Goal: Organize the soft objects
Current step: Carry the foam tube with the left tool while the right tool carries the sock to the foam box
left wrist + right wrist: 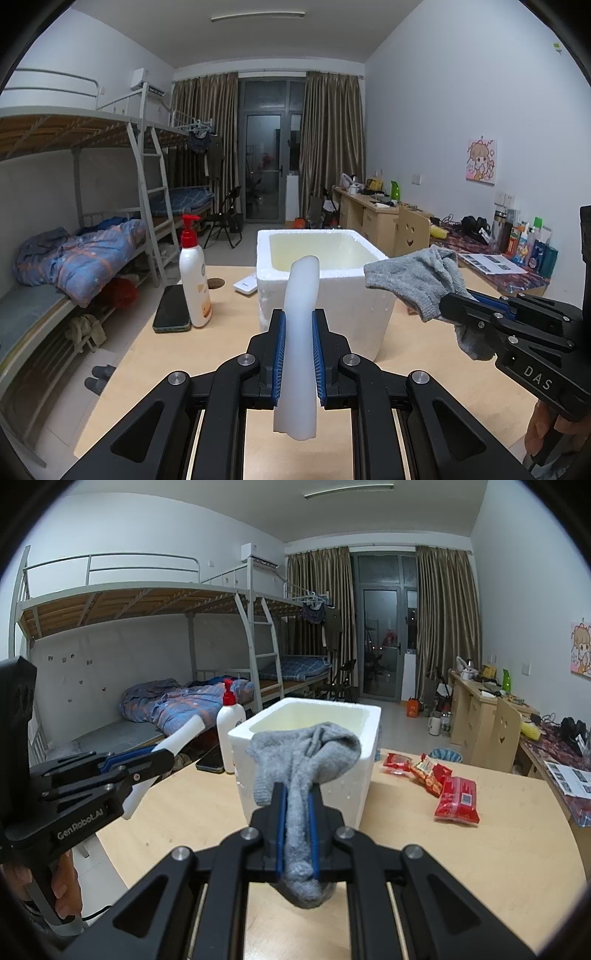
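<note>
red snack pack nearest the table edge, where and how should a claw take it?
Take the nearest red snack pack across its narrow width, near the middle, coming from above. It lies flat on the table with clear wood around it, so probably nothing blocks a top approach. Both claws are full now: left holds the white foam strip, right the grey sock.

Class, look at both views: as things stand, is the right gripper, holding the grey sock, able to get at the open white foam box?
Probably yes. The right gripper, shut on the grey sock, is just before the white foam box; its top is open and nothing lies between. The left gripper holds its white foam strip alongside, apart.
</note>
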Available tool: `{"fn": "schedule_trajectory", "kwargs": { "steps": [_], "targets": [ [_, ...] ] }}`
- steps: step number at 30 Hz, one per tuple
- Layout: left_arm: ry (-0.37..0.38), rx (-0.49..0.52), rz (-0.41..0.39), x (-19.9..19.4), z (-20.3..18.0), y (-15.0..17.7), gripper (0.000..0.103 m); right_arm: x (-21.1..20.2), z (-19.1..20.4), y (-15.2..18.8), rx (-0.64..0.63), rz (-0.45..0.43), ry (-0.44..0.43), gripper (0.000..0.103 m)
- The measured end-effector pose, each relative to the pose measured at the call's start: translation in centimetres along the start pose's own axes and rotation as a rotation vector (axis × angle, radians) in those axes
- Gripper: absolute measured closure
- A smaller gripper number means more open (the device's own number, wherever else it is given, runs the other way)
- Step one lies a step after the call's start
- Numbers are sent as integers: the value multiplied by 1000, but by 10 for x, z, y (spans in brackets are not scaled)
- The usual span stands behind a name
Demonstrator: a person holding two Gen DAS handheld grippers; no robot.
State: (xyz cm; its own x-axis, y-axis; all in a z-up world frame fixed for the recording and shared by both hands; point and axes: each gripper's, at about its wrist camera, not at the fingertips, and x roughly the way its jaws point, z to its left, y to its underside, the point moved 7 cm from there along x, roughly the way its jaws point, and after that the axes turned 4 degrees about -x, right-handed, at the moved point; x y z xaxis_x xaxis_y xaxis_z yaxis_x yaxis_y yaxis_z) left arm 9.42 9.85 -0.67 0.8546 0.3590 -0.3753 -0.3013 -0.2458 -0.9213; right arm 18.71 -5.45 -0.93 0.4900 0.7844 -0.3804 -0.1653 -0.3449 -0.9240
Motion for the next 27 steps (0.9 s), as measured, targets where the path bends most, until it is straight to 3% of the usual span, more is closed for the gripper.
{"fn": "schedule_trajectory", "kwargs": {
  "steps": [27],
  "targets": [
    [23,26,10,16,-10,-38,88,8,-10,-34,-31,-19,-4,89]
  ]
}}
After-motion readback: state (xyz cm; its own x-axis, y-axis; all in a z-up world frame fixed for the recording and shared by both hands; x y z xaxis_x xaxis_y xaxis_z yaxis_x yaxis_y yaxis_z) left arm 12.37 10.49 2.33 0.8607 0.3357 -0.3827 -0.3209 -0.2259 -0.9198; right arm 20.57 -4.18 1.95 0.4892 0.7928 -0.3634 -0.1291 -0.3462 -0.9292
